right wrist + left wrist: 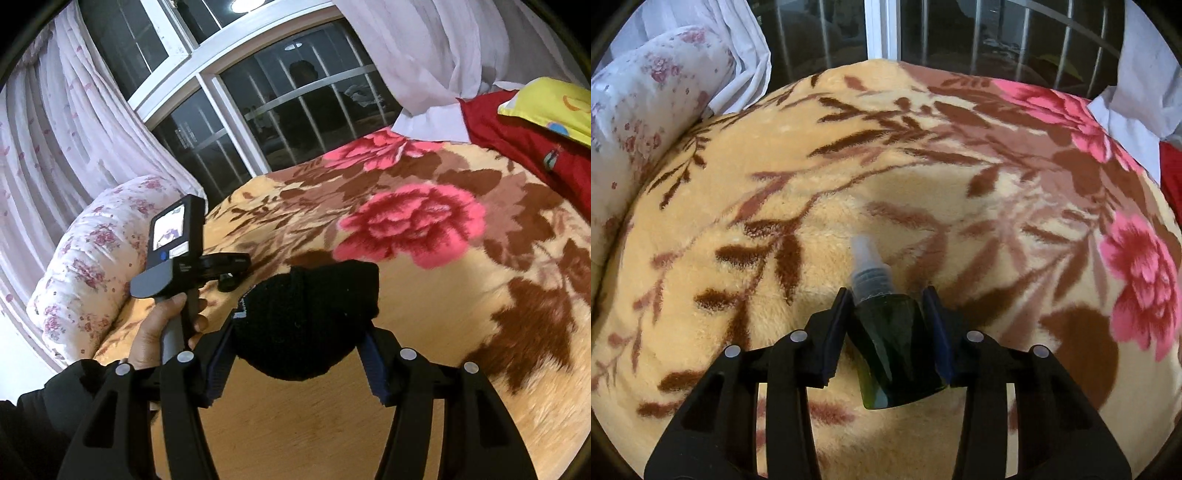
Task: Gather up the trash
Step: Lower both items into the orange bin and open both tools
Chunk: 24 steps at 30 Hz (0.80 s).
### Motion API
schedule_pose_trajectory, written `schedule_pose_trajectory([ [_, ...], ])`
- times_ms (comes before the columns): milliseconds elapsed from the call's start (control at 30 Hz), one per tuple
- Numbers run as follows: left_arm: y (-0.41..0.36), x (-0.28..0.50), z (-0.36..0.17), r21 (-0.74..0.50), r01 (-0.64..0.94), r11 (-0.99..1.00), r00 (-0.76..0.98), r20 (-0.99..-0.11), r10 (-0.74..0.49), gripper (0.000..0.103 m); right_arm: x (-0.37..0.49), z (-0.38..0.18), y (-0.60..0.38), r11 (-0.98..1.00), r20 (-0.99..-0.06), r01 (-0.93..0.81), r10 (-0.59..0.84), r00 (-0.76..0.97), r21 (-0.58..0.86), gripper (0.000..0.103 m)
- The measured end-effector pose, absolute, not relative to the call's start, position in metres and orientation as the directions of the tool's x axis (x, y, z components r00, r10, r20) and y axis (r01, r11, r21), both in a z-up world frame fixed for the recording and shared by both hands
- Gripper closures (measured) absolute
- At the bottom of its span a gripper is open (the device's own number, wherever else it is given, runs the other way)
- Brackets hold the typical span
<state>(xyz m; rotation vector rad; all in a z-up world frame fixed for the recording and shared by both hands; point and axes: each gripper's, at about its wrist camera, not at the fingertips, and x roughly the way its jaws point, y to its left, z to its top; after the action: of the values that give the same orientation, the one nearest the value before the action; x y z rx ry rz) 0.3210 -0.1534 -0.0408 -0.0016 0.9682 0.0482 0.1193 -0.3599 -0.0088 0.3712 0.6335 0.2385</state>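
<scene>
We are clamping the left gripper [888, 299] on a dark green spray bottle [897, 343] over the blanket [738, 166]; our right gripper [295, 325] is pinching a black knit hat [306, 317] mid-bed

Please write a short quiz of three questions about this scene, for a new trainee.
1. True or false: the left gripper has its pads against the dark green spray bottle.
2. What sits between the right gripper fingers? A) black knitted item B) newspaper C) cup
3. Fill in: both items are over a floral ____.

Key: 1 true; 2 A; 3 blanket.
</scene>
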Motion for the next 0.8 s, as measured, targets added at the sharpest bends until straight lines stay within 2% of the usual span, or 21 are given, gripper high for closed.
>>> schedule_pose_trajectory([
  [200, -0.147, 0.305, -0.031, 0.016, 0.008, 1.000, 0.580, -0.815, 0.008, 0.063, 0.115, -0.001, -0.354, 0.908, -0.526, -0.102, 0.323, 0.787, 0.405, 0.044],
  [400, -0.129, 0.247, 0.002, 0.013, 0.082, 0.997, 0.652, -0.757, -0.044, 0.063, 0.100, 0.011, -0.338, 0.917, -0.528, -0.109, 0.314, 0.789, 0.383, 0.044],
  [600, -0.106, 0.151, 0.026, 0.033, 0.195, 0.980, 0.694, -0.711, -0.114, 0.063, 0.058, 0.019, -0.300, 0.920, -0.523, -0.205, 0.361, 0.772, 0.333, 0.044],
  [800, -0.079, 0.054, 0.019, 0.066, 0.277, 0.959, 0.688, -0.710, -0.150, 0.063, 0.013, 0.013, -0.272, 0.910, -0.548, -0.261, 0.403, 0.733, 0.321, 0.044],
])
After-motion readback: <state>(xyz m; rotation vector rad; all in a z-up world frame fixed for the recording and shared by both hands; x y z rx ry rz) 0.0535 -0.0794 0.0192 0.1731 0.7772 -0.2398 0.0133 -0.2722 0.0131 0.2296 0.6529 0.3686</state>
